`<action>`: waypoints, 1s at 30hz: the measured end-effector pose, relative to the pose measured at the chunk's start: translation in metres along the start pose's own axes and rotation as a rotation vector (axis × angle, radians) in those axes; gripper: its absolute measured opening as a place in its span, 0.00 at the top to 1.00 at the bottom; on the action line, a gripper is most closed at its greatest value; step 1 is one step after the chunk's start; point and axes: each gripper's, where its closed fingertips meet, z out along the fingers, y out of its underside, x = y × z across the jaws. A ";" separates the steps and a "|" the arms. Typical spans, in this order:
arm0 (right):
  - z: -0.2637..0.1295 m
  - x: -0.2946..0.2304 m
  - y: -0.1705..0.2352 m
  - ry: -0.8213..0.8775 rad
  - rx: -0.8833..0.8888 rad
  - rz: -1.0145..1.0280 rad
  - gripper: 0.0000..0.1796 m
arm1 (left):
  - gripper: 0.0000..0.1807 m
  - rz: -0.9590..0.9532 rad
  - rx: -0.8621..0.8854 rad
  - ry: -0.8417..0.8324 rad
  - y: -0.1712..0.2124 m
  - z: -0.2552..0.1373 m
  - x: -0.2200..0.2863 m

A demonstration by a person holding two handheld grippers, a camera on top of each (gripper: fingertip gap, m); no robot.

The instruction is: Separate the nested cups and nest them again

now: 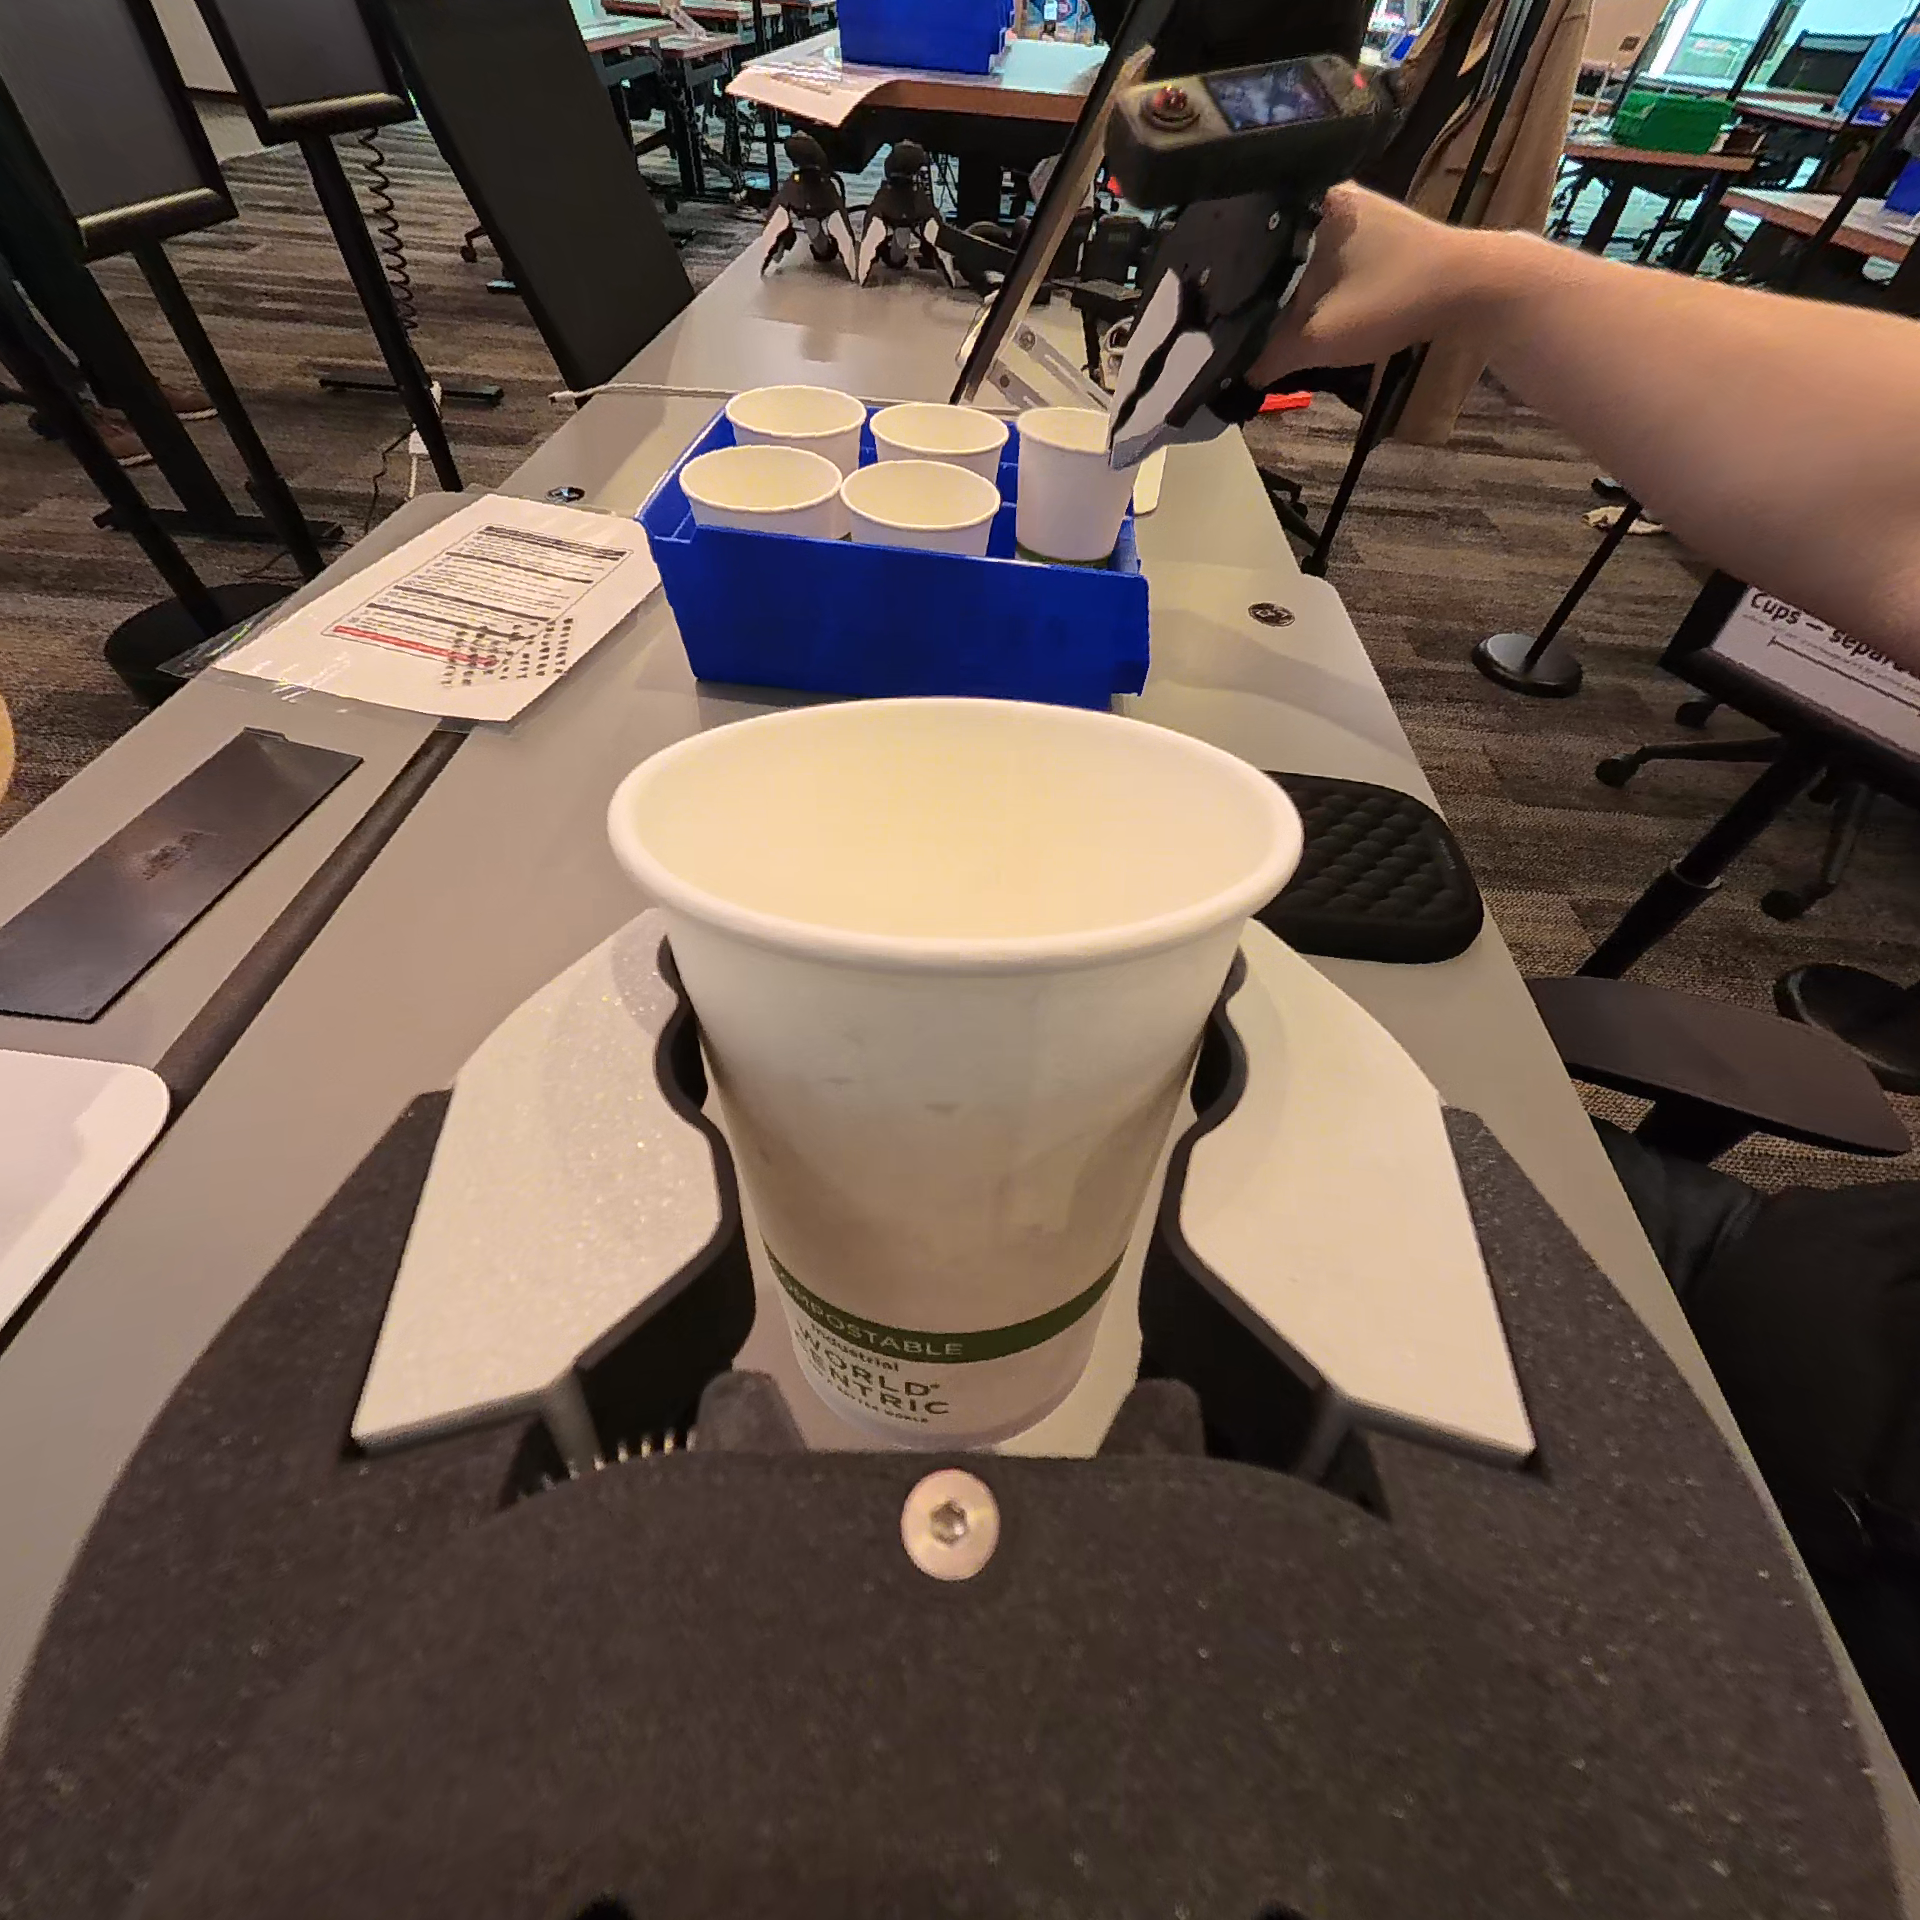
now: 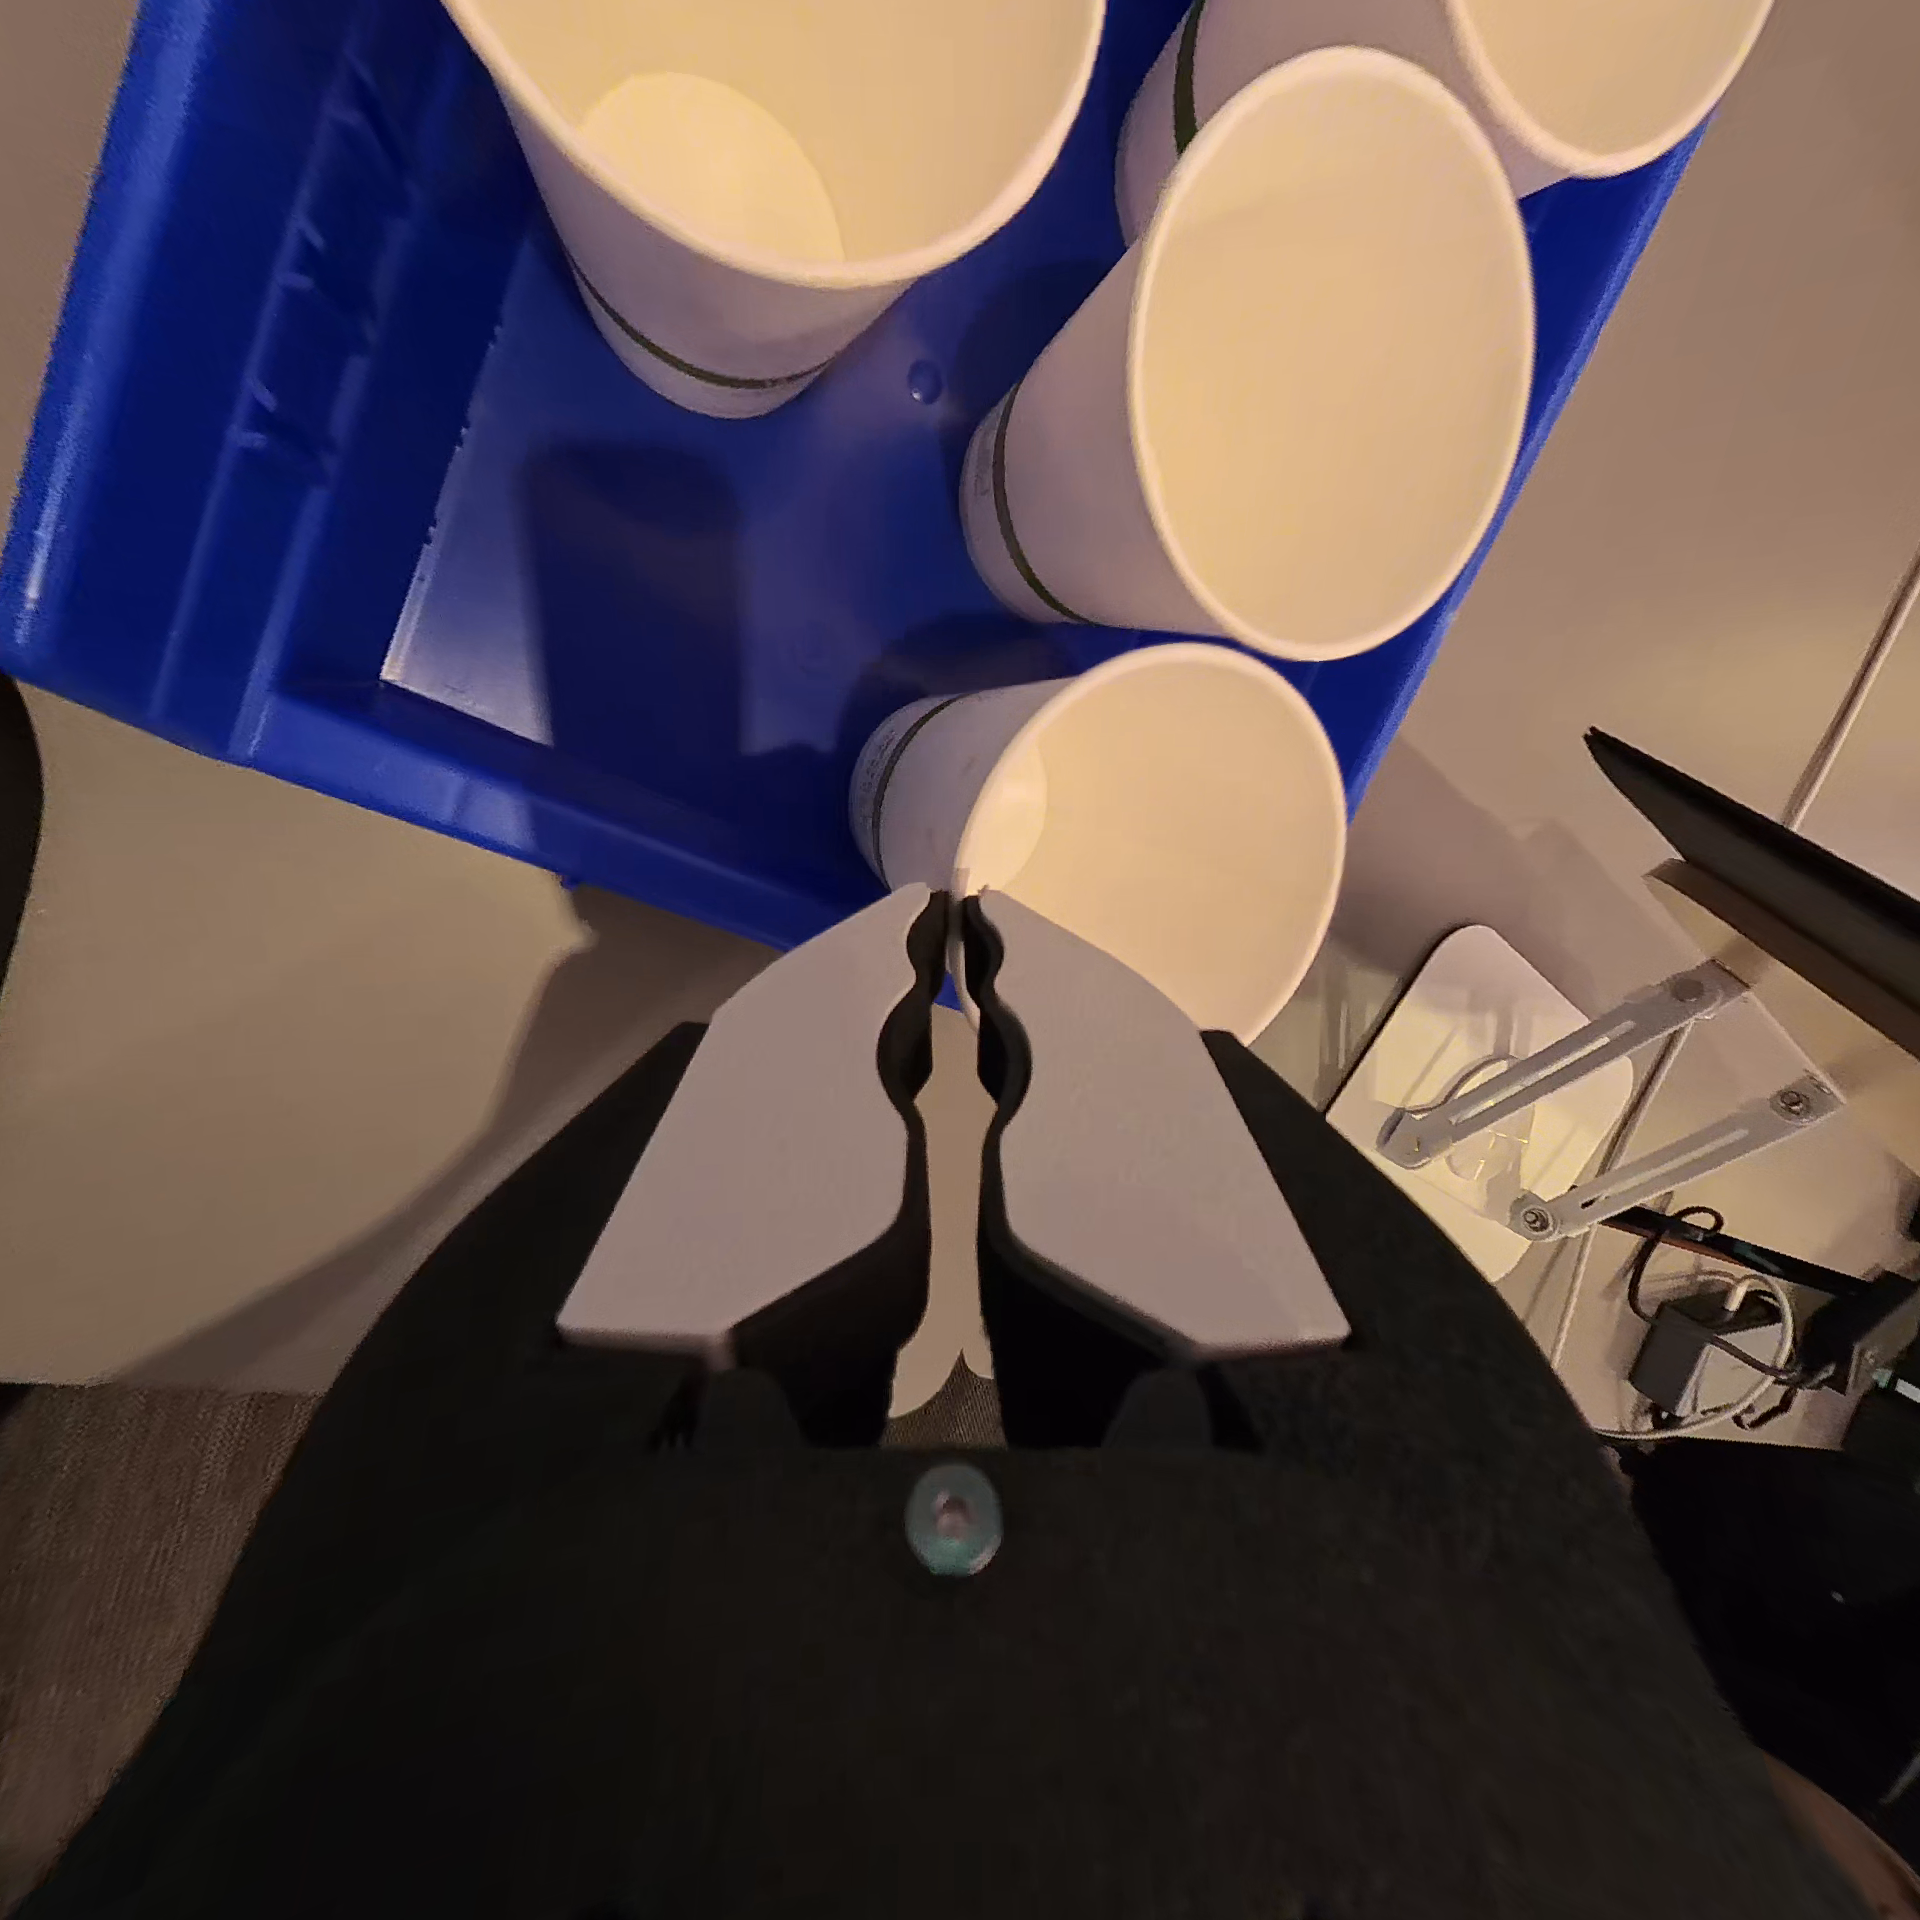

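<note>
Both claws (image 1: pixel 951 1049) (image 2: pixel 956 914) on cups (image 1: pixel 951 997) (image 2: pixel 1132 821)

Left tool (image 1: pixel 951 1174) with black textured foam-like body, two pale grey angular finger plates with wavy black inner edges, silver hex screw (image 1: pixel 950 1524) at centre, right tool (image 2: pixel 957 914) of identical build, screw (image 2: pixel 952 1520) tinted bluish, bare forearm (image 1: pixel 1704 416), no sleeve visible

grey table (image 1: pixel 499 883), patterned carpet (image 1: pixel 312 301), desks beyond (image 1: pixel 977 94)
</note>
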 end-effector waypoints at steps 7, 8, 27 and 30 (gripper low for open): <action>0.007 0.000 -0.001 -0.013 -0.010 0.005 0.99 | 0.49 0.000 0.001 0.000 0.000 -0.001 0.000; 0.007 0.000 -0.001 -0.016 -0.011 0.005 0.99 | 0.49 0.001 0.000 0.000 0.000 0.000 0.000; -0.216 -0.305 -0.257 -0.395 0.657 -0.818 0.90 | 0.49 0.034 -0.027 0.020 0.003 0.011 0.013; -0.208 -0.334 -0.266 -0.429 0.602 -0.897 0.89 | 0.49 0.035 -0.024 0.029 0.002 0.010 0.015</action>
